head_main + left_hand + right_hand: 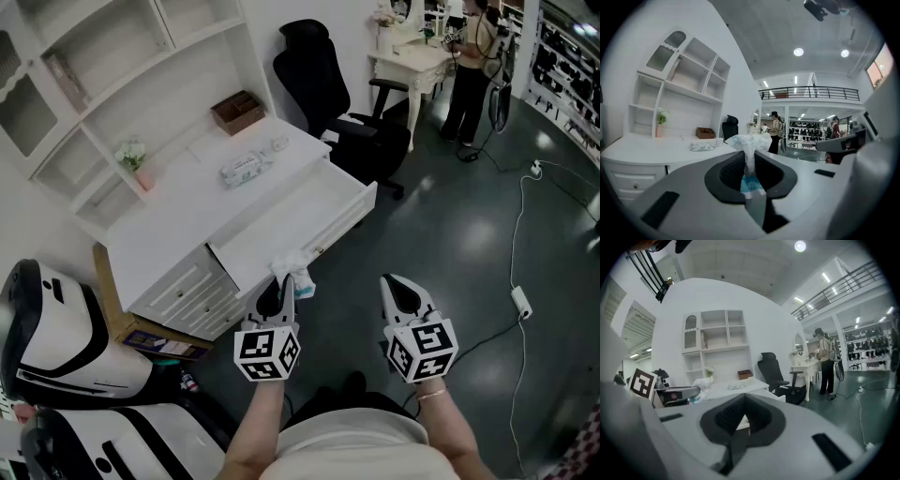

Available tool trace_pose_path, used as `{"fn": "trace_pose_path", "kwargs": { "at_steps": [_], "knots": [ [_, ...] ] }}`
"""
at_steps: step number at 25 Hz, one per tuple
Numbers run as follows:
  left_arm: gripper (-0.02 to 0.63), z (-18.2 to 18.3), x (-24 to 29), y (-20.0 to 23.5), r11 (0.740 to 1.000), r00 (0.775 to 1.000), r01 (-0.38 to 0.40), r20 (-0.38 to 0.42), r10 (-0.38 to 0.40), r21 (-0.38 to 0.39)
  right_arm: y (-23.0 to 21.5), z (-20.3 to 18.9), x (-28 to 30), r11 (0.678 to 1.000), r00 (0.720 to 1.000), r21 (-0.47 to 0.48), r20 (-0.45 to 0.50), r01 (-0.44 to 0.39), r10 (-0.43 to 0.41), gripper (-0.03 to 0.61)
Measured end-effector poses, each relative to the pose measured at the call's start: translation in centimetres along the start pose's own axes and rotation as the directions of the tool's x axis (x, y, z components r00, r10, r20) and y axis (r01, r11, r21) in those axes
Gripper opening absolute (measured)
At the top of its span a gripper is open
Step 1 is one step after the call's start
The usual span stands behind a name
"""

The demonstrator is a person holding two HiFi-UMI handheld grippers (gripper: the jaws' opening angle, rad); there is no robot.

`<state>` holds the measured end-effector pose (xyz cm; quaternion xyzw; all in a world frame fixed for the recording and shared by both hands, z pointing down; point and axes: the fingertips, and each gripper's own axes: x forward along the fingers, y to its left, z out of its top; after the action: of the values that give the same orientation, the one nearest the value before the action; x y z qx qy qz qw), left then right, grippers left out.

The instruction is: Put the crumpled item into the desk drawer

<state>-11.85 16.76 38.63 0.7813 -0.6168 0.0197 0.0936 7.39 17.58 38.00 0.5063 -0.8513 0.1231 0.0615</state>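
Just off the front edge of the open drawer (pixel 298 223), near one end, the crumpled wrapper (pixel 295 272), white with a blue patch, is clamped in the jaws of the left gripper (pixel 278 291), its bunched top sticking out past the tips. The right gripper (pixel 405 289) hangs beside it over the dark floor (pixel 469 234), jaws together with nothing between them. 1 packet (pixel 246 169) lies on the white counter (pixel 178 211) behind the drawer.

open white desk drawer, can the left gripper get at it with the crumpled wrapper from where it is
Probably yes. The left gripper, shut on the crumpled white and blue wrapper, hovers at the front edge of the pulled-out white desk drawer, whose inside looks bare; nothing stands between them.
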Motion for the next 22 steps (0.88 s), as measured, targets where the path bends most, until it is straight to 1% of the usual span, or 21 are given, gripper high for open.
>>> {"fn": "trace_pose_path", "kwargs": {
  "at_steps": [7, 13, 18, 22],
  "knots": [
    [0.046, 0.2, 1.0, -0.6, 1.0, 1.0, -0.01, -0.002, 0.01, -0.019, -1.5, 0.1, 0.1, 1.0, 1.0, 0.021, 0.004, -0.006, 0.006, 0.002],
    [0.046, 0.5, 1.6, -0.8, 1.0, 1.0, -0.019, 0.011, 0.019, -0.016, -2.3, 0.5, 0.6, 0.999, 0.999, 0.043, 0.043, -0.028, 0.026, 0.002],
    [0.046, 0.7, 2.0, -0.8, 0.999, 0.999, -0.039, 0.02, 0.039, -0.013, -3.3, 1.7, 0.6, 0.999, 0.997, 0.038, 0.078, -0.013, 0.01, 0.002],
    [0.046, 1.0, 2.1, -0.6, 0.998, 0.998, -0.056, 0.027, 0.057, -0.014, -3.7, 2.2, 0.9, 0.999, 0.996, 0.032, 0.088, -0.01, 0.008, 0.002]
  ]
}}
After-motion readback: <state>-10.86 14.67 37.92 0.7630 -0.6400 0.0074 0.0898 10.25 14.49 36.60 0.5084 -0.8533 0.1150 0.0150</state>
